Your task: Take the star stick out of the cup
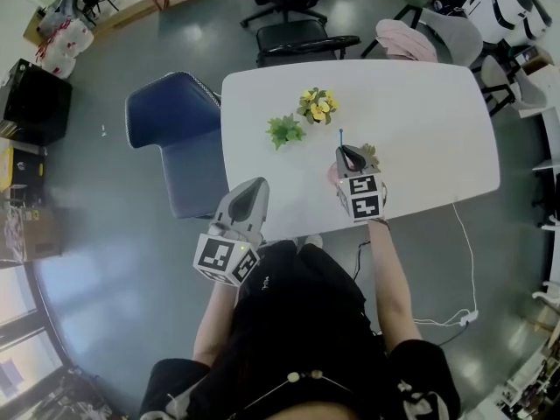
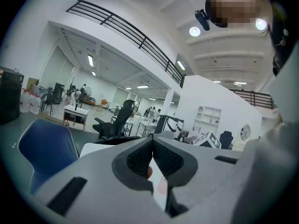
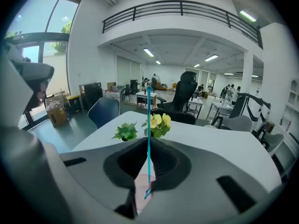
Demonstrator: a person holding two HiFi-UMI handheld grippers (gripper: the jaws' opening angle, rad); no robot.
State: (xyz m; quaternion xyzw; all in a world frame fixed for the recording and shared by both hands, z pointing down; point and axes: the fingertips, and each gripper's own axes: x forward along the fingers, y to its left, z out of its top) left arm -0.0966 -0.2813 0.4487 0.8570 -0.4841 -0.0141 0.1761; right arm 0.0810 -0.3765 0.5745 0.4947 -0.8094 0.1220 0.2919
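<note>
A thin blue star stick (image 3: 149,115) stands upright in a pink cup (image 3: 141,183) near the front of the white table (image 1: 420,121). My right gripper (image 3: 148,141) is above the cup and shut on the stick, whose top (image 1: 340,136) pokes out past the jaws. In the head view the right gripper (image 1: 350,153) hides most of the cup (image 1: 332,175). My left gripper (image 1: 255,186) hovers at the table's front edge, to the left. Its jaws meet with nothing held in the left gripper view (image 2: 152,143).
A small green plant (image 1: 285,130) and a yellow flower plant (image 1: 318,105) sit on the table beyond the cup. A blue chair (image 1: 175,129) stands at the table's left, black chairs (image 1: 293,38) at the far side. A white cable (image 1: 464,261) hangs off the right front.
</note>
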